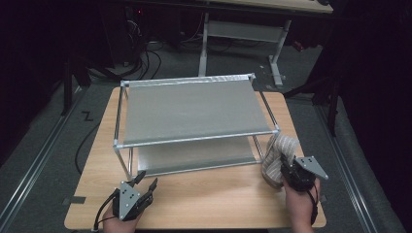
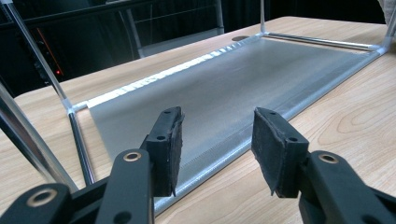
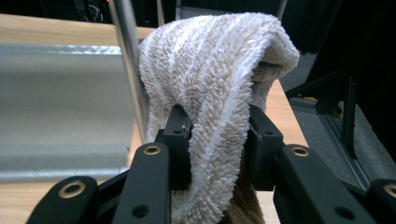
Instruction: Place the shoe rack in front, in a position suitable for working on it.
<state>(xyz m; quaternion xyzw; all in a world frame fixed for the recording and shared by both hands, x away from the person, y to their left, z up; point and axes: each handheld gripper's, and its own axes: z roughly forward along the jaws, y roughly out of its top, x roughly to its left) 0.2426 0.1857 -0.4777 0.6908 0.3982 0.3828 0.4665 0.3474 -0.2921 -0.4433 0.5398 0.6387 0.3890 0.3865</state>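
A folded beige and white striped towel (image 1: 278,154) hangs at the right front corner of a two-tier metal rack (image 1: 194,112). My right gripper (image 1: 285,171) is shut on the towel (image 3: 219,93), whose fluffy pile fills the gap between the jaws and arches over them, right beside the rack's front right post (image 3: 128,56). My left gripper (image 1: 145,183) sits near the table's front left edge, open with nothing between its pads (image 2: 173,144). It points at the rack's lower shelf (image 2: 224,98), a little short of its front edge.
The rack's grey fabric top shelf (image 1: 192,109) spans most of the wooden table (image 1: 209,199). Thin metal posts (image 2: 28,135) stand at the corners. Bare wood lies in front of the rack. Behind the table are a desk frame (image 1: 243,34) and floor cables.
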